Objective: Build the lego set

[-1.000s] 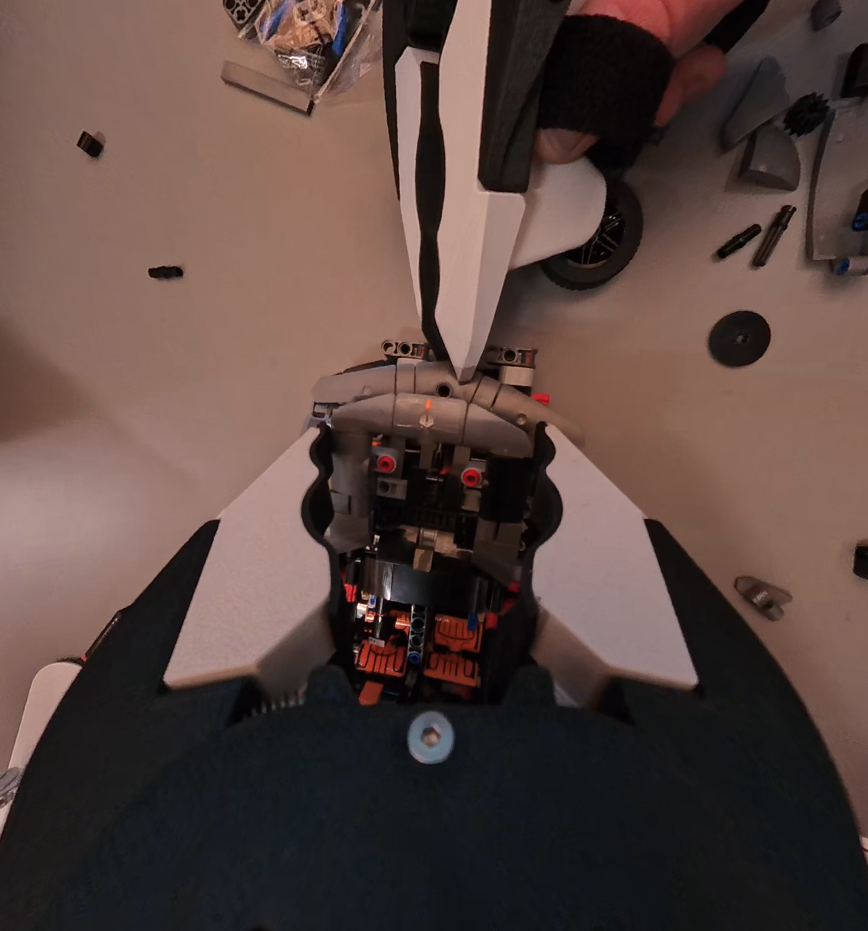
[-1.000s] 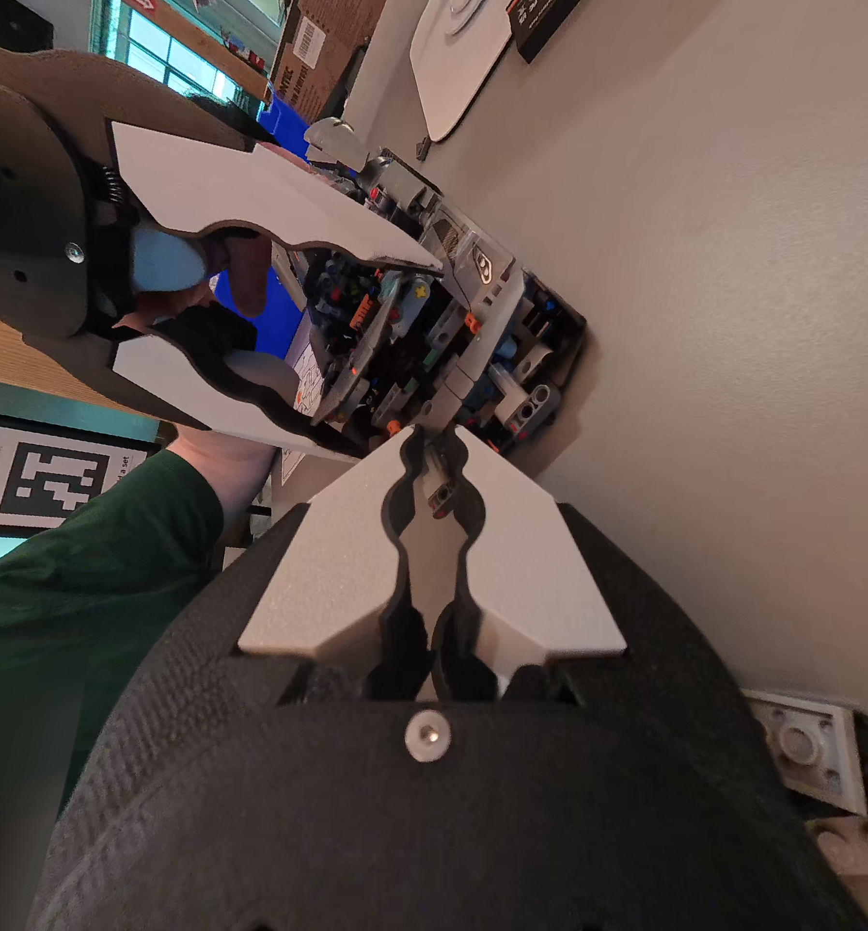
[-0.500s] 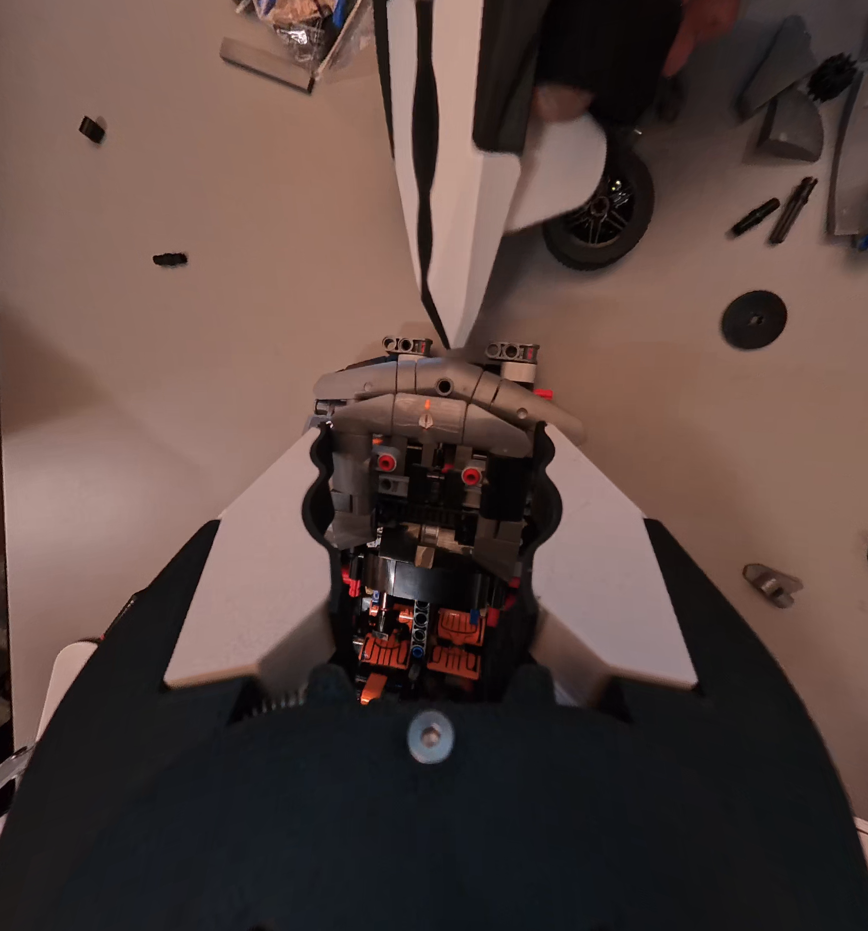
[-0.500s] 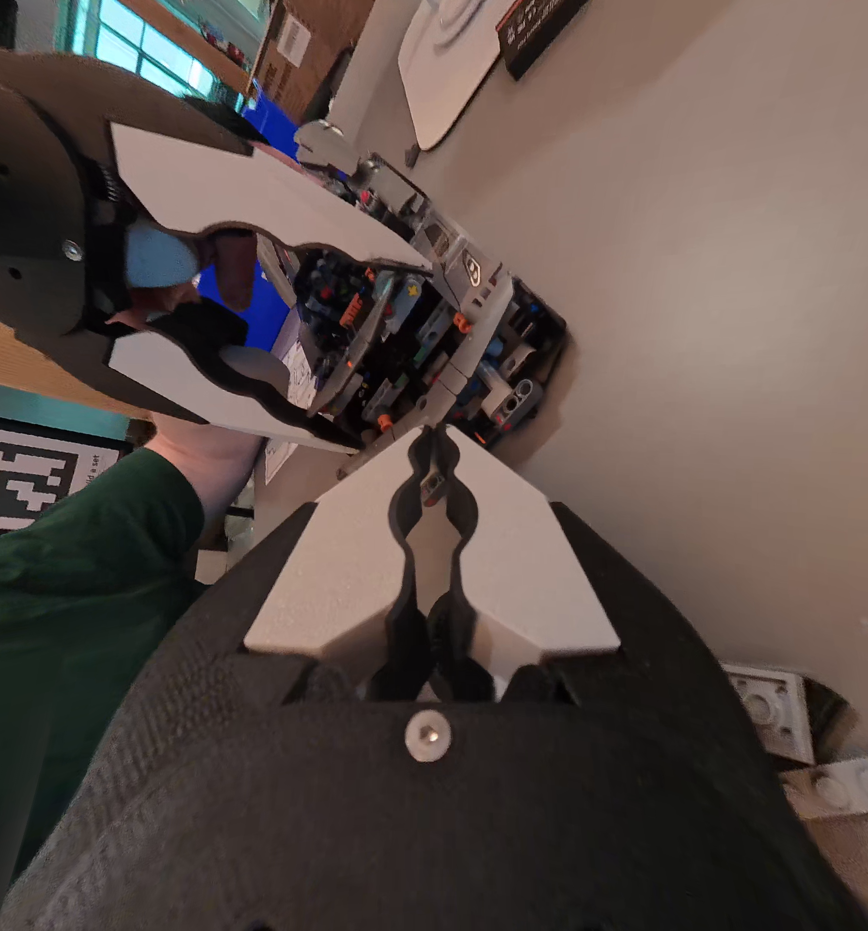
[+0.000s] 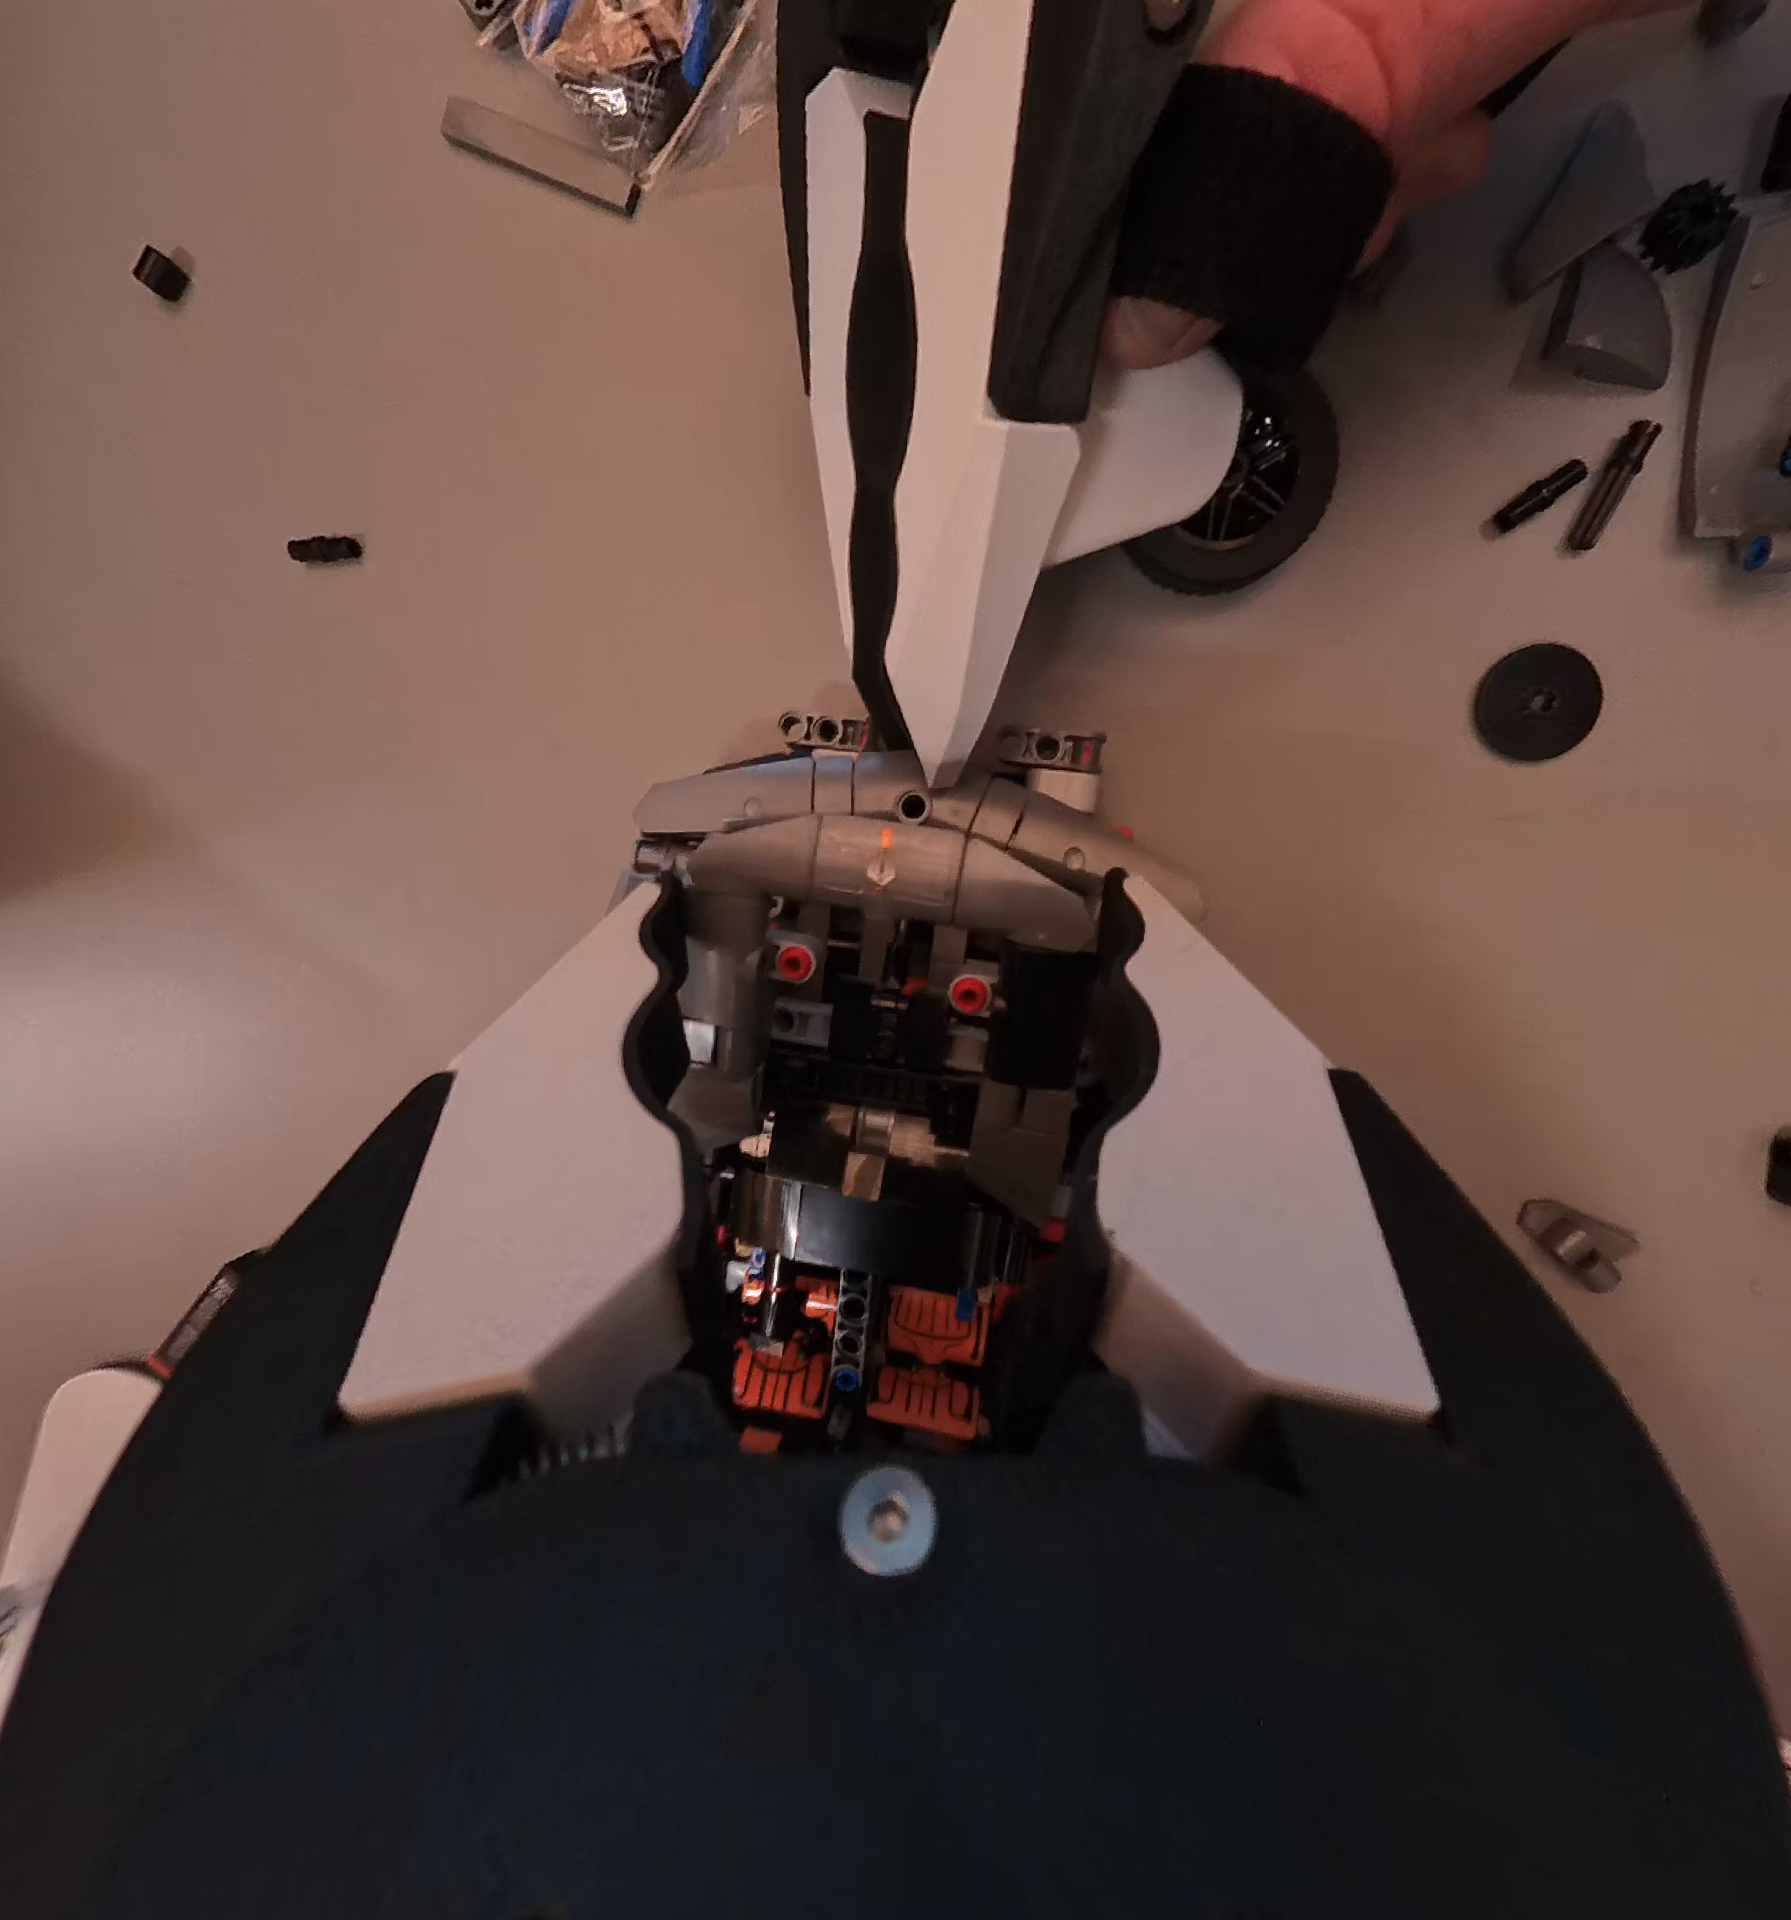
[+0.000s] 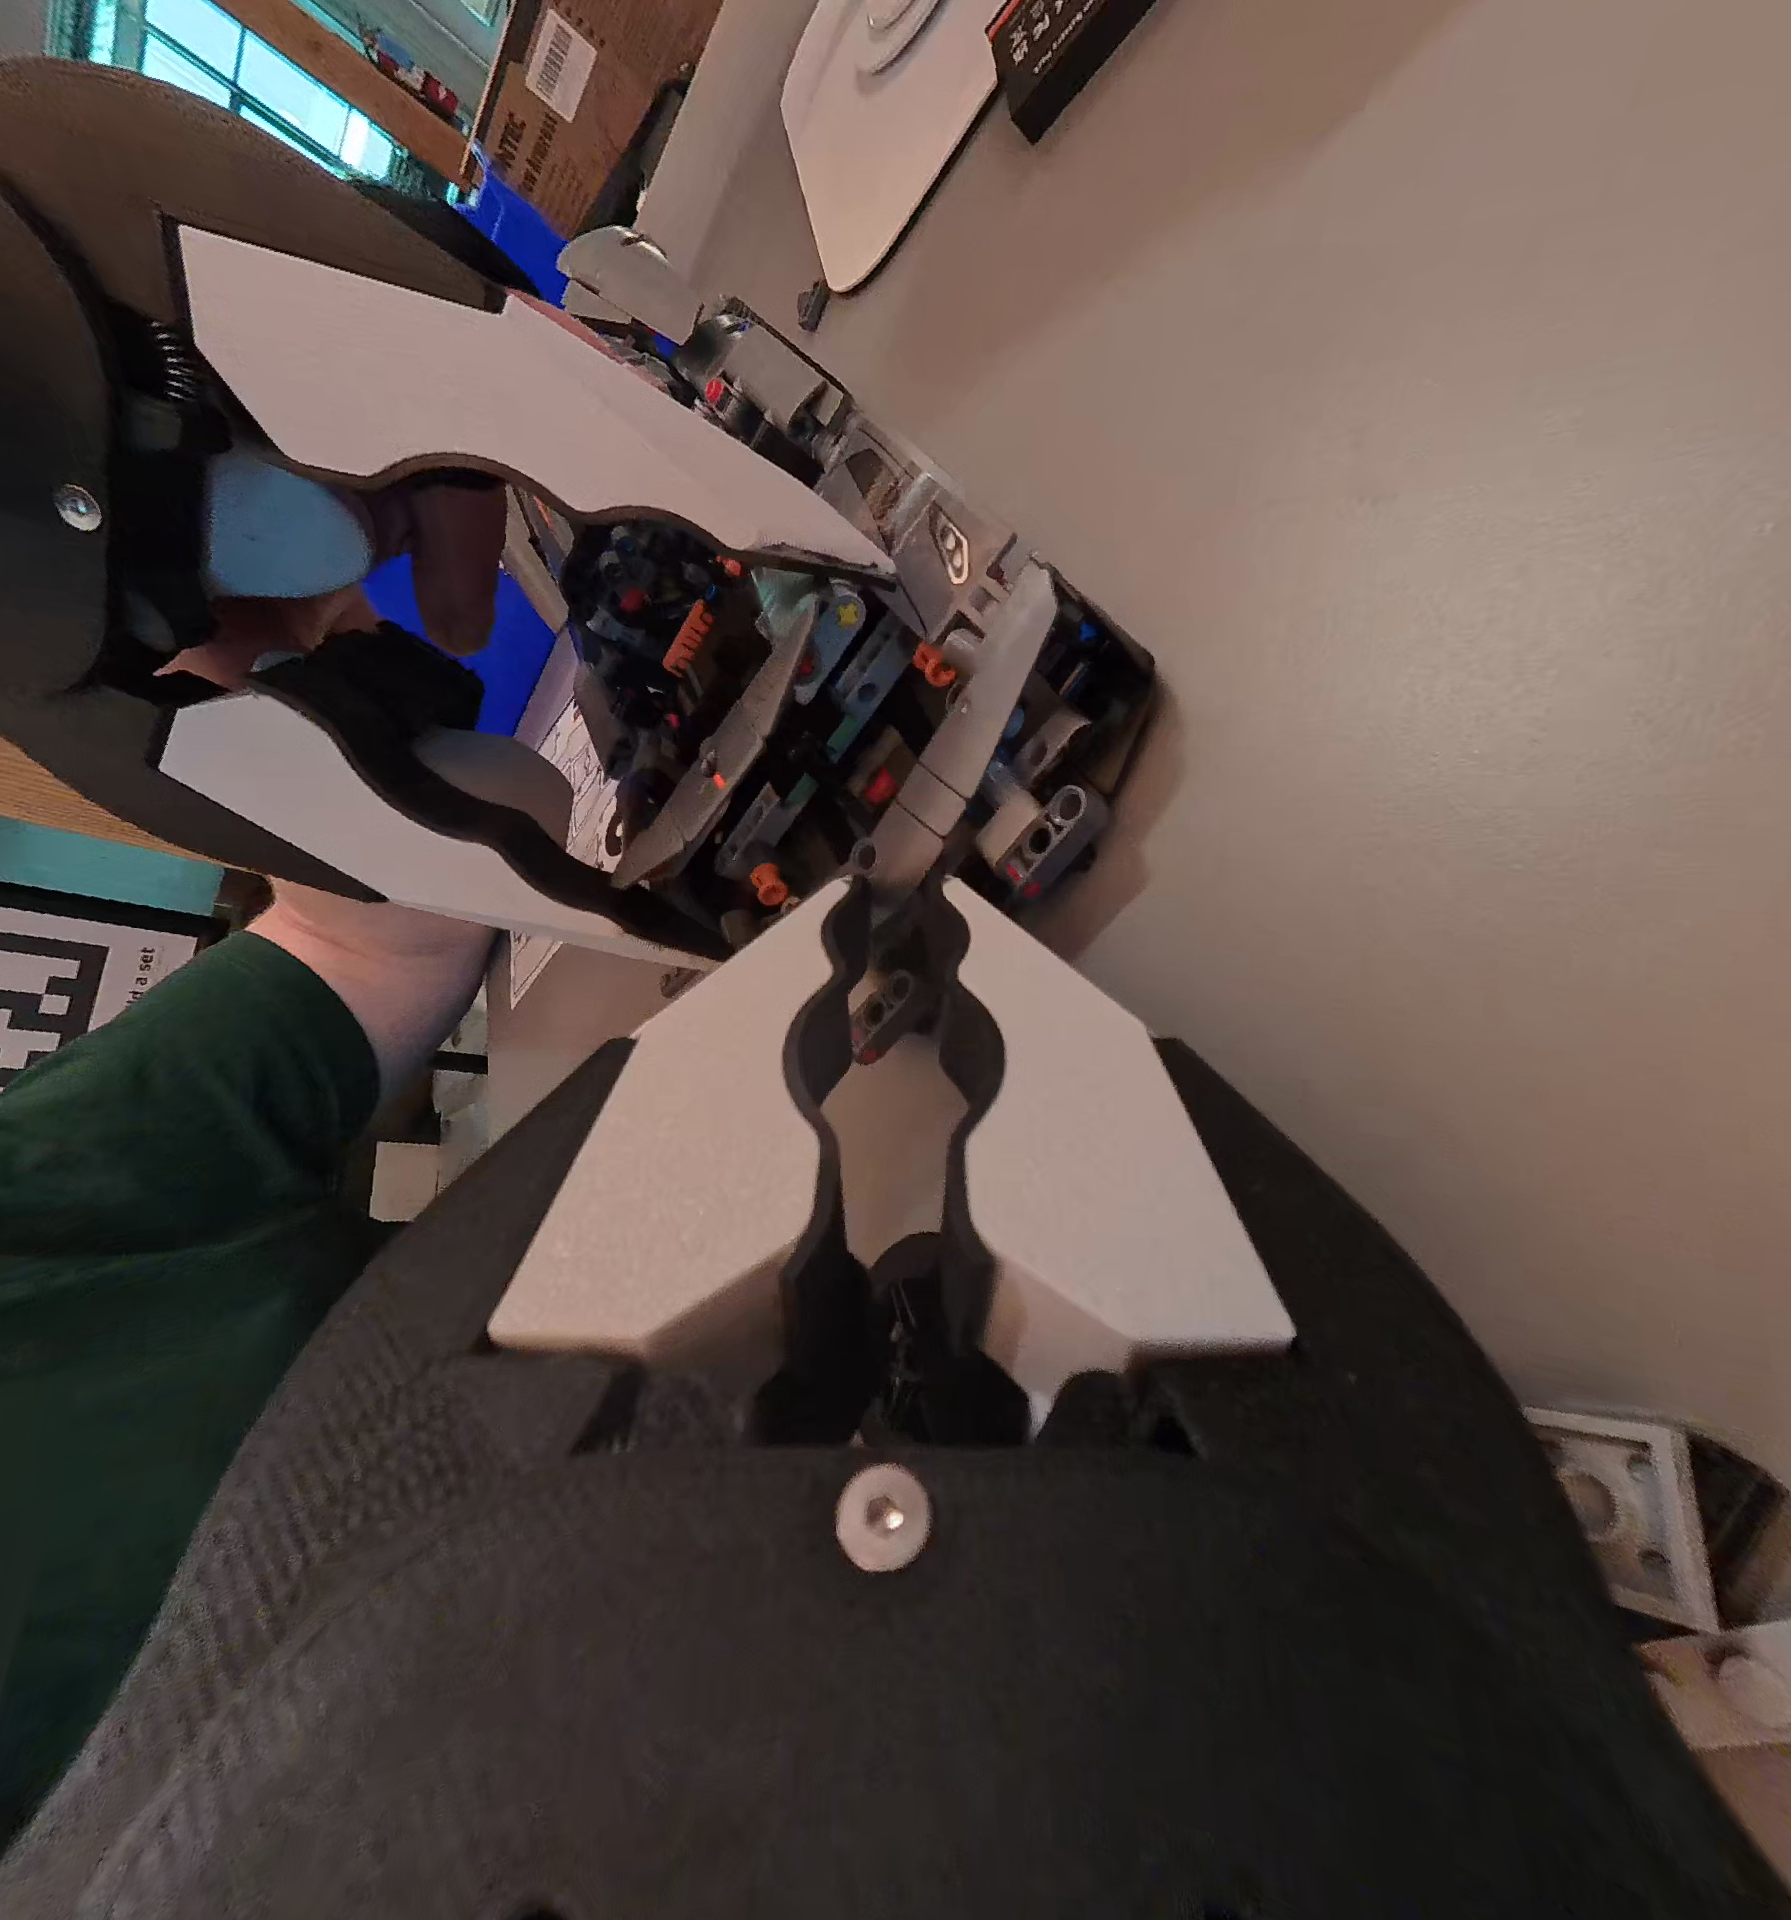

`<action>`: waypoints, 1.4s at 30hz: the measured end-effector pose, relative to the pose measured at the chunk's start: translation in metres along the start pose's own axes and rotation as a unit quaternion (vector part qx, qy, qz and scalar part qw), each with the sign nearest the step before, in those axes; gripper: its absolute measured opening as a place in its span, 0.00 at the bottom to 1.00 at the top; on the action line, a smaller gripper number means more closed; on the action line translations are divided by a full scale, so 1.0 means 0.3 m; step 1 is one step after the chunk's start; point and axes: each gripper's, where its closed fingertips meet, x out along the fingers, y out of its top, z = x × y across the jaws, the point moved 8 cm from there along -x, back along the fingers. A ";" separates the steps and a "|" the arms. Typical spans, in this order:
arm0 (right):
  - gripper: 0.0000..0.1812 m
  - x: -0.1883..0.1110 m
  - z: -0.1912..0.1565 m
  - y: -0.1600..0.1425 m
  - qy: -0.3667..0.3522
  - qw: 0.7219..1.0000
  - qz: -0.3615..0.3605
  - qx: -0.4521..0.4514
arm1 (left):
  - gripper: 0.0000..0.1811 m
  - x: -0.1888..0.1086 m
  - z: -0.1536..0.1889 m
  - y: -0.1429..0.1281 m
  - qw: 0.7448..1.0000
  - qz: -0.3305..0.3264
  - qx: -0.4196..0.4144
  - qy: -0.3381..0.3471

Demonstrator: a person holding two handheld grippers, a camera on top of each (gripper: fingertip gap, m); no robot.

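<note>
Grey curved panels and orange seats mark the lego car model [image 5: 886,1049], which sits in the middle of the left wrist view, clamped across its body between the white fingers of the left gripper [image 5: 891,914]. From the top centre of that view the right gripper [image 5: 906,727] comes down with its jaws drawn narrow, the tips touching the model's grey front edge. In the right wrist view those tips [image 6: 891,894] pinch a small dark grey pin-hole piece [image 6: 886,1003] right at the model's lower corner [image 6: 870,727]. A beige table [image 5: 351,727] carries loose parts: a black wheel [image 5: 1249,499] at upper right, a black disc [image 5: 1538,702] below it, a bag of parts [image 5: 621,73] at the top, and grey panels [image 5: 1597,312] at far right. A green sleeve [image 6: 122,1195] fills the lower left of the right wrist view.
</note>
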 end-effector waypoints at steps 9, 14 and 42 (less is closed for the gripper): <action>0.03 0.004 0.001 -0.003 -0.005 1.000 -0.006 -0.004 | 0.43 -0.029 -0.004 -0.018 1.000 -0.010 0.004 0.006; 0.03 0.005 -0.001 -0.003 -0.004 1.000 -0.006 -0.007 | 0.42 -0.077 -0.008 -0.031 1.000 -0.004 0.004 0.012; 0.03 0.003 0.001 -0.005 0.001 1.000 -0.008 -0.004 | 0.36 -0.013 0.003 -0.039 1.000 -0.026 0.014 0.008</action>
